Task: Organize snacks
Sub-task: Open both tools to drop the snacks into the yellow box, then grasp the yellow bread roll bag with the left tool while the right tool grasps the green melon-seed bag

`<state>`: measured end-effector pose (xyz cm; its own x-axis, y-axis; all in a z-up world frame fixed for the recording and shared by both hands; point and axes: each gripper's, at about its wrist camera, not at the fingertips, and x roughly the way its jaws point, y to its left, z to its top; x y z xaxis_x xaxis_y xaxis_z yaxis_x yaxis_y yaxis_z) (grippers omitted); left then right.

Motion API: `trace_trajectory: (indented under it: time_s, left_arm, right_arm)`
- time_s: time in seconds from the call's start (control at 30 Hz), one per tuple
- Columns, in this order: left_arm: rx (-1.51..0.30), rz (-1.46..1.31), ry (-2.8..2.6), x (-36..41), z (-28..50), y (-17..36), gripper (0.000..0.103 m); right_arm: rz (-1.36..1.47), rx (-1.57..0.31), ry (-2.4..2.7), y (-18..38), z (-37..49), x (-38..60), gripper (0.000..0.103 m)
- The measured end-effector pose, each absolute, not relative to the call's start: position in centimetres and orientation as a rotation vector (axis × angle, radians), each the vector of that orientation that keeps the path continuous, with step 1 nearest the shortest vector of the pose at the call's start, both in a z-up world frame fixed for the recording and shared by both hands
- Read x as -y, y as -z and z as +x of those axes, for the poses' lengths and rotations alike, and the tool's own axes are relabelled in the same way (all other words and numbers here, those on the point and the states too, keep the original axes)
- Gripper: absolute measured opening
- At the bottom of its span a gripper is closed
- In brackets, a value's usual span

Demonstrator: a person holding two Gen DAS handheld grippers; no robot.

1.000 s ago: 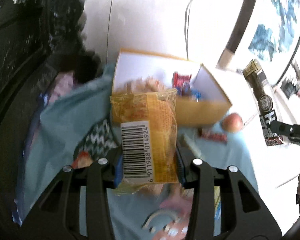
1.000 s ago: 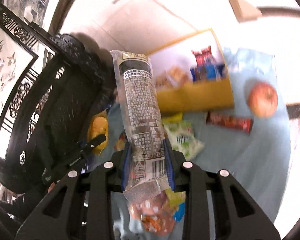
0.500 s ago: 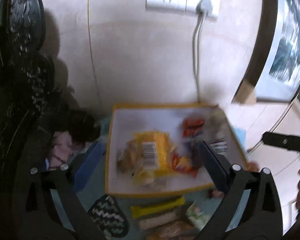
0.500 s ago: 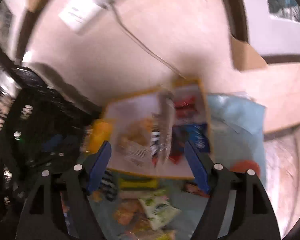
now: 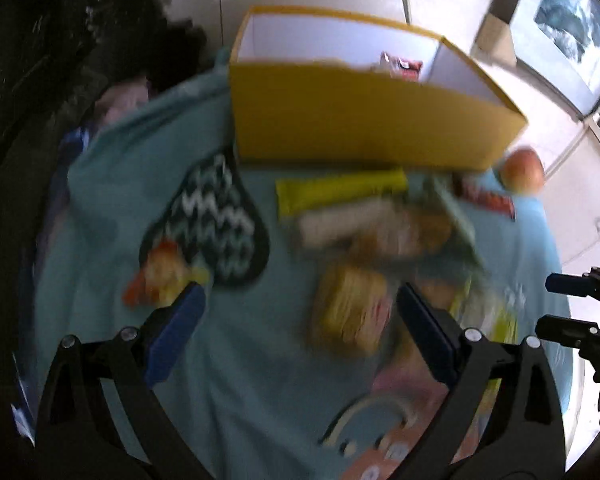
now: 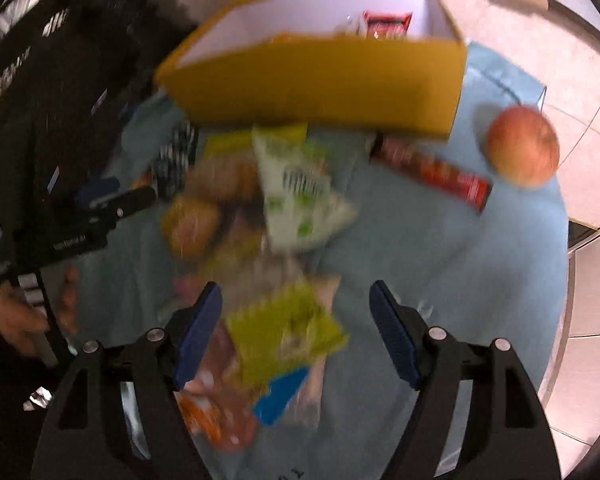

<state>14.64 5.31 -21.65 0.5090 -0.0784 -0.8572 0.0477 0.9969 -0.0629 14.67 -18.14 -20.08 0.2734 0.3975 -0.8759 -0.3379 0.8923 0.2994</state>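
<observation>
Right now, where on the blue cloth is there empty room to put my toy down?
Bare light-blue cloth lies below the long red snack bar and round red apple. There's more between the dark zigzag patch and the cloth's left edge. It's crowded below the yellow cardboard box, where the packets pile.

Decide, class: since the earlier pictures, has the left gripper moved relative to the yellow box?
Yes. The left gripper has dropped back from above the yellow box and now hangs open over the loose snacks in front of it.
</observation>
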Motion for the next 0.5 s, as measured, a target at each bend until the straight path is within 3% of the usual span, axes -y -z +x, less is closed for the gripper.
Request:
trace_trajectory:
  time_s: [0.3, 0.5]
  left_arm:
    - [-1.059, 0.050, 0.095, -3.8, 13.5, 23.5, 0.098]
    - [-1.101, 0.103, 0.099, -1.8, 15.2, 25.6, 0.098]
  right_arm:
    - [-0.254, -1.081, -0.471, 21.1, 12.2, 13.2, 0.077]
    - [-0.274, -1.162, -0.427, 23.9, 14.4, 12.2, 0.077]
